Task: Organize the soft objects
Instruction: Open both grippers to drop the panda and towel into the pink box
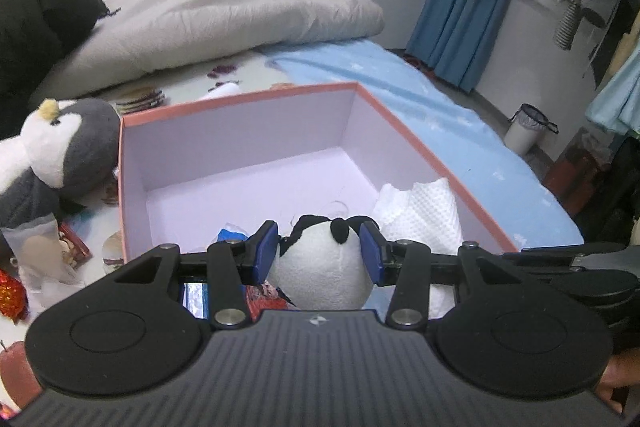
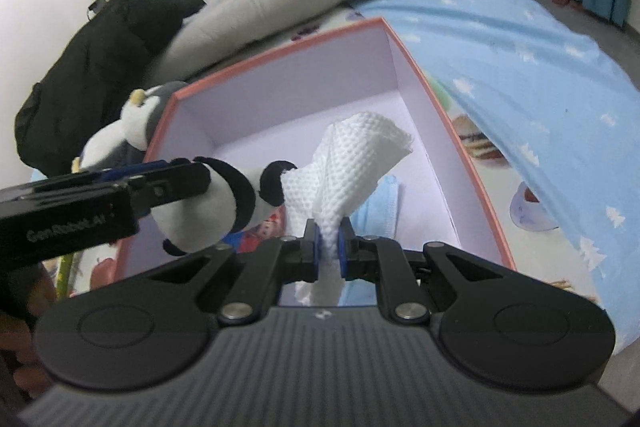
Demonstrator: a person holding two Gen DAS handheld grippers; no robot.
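Pink-rimmed box (image 1: 404,131) is only partly filled: a blue cloth (image 2: 384,203) is seen inside. A panda plush (image 1: 320,267) is pinched by the left gripper (image 1: 320,255), a white towel (image 2: 352,163) by the right gripper (image 2: 329,247), both over the box; a penguin plush (image 1: 64,143) is left outside

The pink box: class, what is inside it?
Inside the box lies a light blue face mask. The panda toy and white cloth, held in the grippers, cover part of its floor.
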